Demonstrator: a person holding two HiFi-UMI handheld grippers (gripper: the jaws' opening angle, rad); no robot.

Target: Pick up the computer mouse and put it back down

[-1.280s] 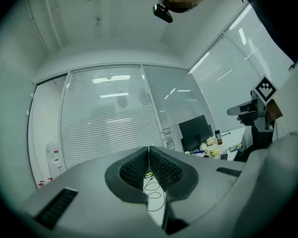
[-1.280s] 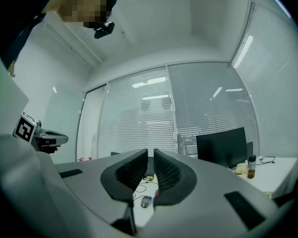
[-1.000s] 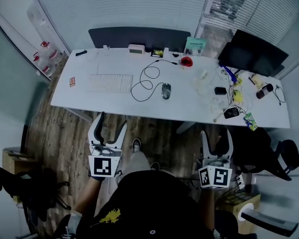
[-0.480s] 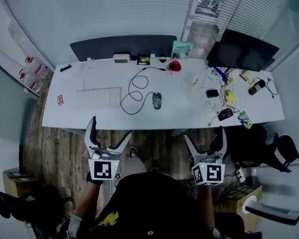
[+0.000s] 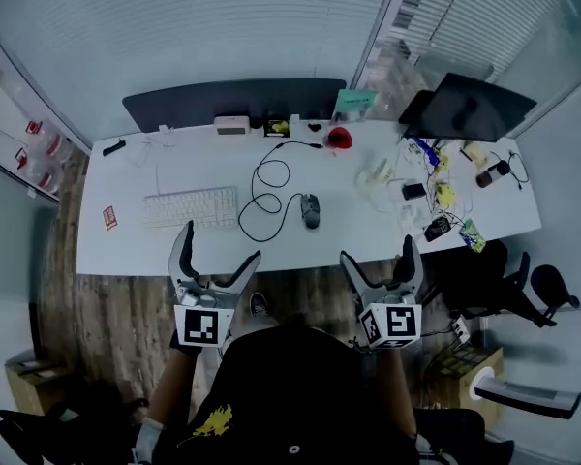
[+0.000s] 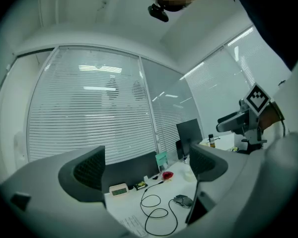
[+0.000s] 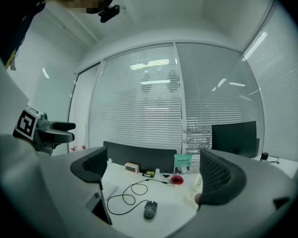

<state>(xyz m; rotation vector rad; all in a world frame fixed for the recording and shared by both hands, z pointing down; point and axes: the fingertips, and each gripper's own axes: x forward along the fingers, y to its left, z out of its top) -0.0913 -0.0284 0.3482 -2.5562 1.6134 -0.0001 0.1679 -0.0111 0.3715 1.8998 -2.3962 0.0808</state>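
Observation:
The dark computer mouse (image 5: 311,210) lies on the white desk (image 5: 368,231), and its black cable (image 5: 266,194) loops off to the left. My left gripper (image 5: 219,248) and right gripper (image 5: 378,254) hang side by side at the desk's near edge, short of the mouse. Both are open, their jaws have just been opening, and nothing is between them. In the left gripper view the mouse (image 6: 183,200) lies low and right of centre between the left gripper (image 6: 148,167) fingers. In the right gripper view the mouse (image 7: 150,209) lies almost centred below the right gripper (image 7: 156,171).
A white keyboard (image 5: 191,207) lies left of the cable. A small clock (image 5: 231,125), a red object (image 5: 339,139) and a dark panel stand along the far edge. A black monitor (image 5: 470,108) and cluttered small items fill the right end. A black chair (image 5: 508,274) stands at the right.
Both grippers have moved forward from over the floor up to the desk's near edge. Their jaws have spread from half closed to wide. The mouse has not moved.

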